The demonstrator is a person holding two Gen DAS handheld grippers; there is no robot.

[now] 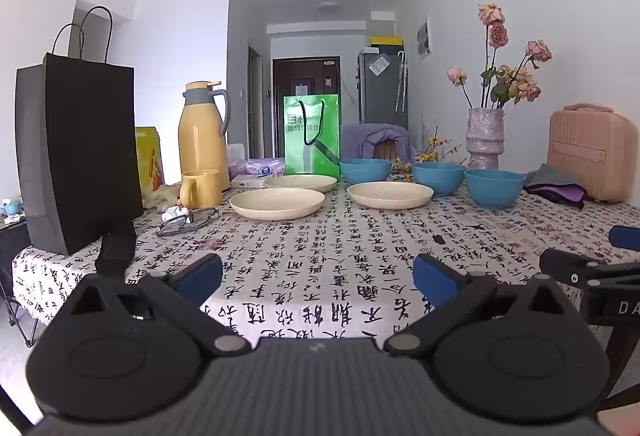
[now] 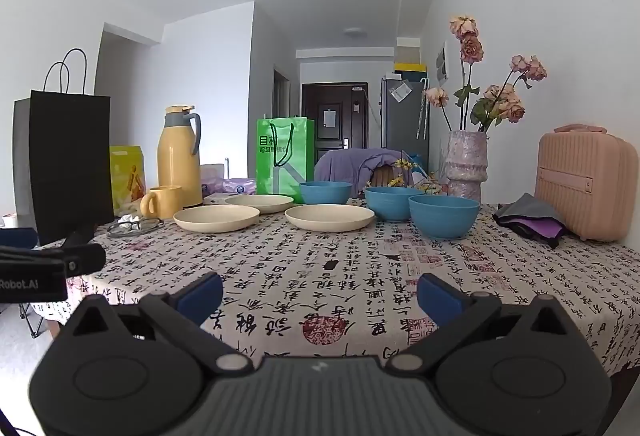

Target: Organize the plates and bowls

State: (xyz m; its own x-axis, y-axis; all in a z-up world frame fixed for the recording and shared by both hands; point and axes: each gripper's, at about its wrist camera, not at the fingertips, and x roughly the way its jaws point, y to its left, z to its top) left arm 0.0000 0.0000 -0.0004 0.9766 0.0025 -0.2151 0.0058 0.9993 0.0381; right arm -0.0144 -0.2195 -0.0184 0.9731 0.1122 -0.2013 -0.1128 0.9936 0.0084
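Three cream plates lie apart on the patterned tablecloth: a left plate (image 1: 277, 204) (image 2: 217, 218), a far plate (image 1: 300, 182) (image 2: 259, 203) and a right plate (image 1: 390, 195) (image 2: 329, 218). Three blue bowls stand behind and to the right: a far bowl (image 1: 365, 171) (image 2: 325, 192), a middle bowl (image 1: 439, 178) (image 2: 393, 203) and a near bowl (image 1: 494, 188) (image 2: 444, 216). My left gripper (image 1: 318, 276) and right gripper (image 2: 320, 294) both hover open over the table's near edge, with nothing between the blue pads. Each gripper's side shows at the edge of the other's view.
Along the left stand a black paper bag (image 1: 80, 152), a yellow thermos (image 1: 203, 132), a yellow mug (image 1: 198, 189) and glasses (image 1: 186, 221). A green bag (image 1: 311, 134) stands at the back, a flower vase (image 1: 484, 138), a pink case (image 1: 592, 152) and folded cloth (image 1: 558, 185) at the right.
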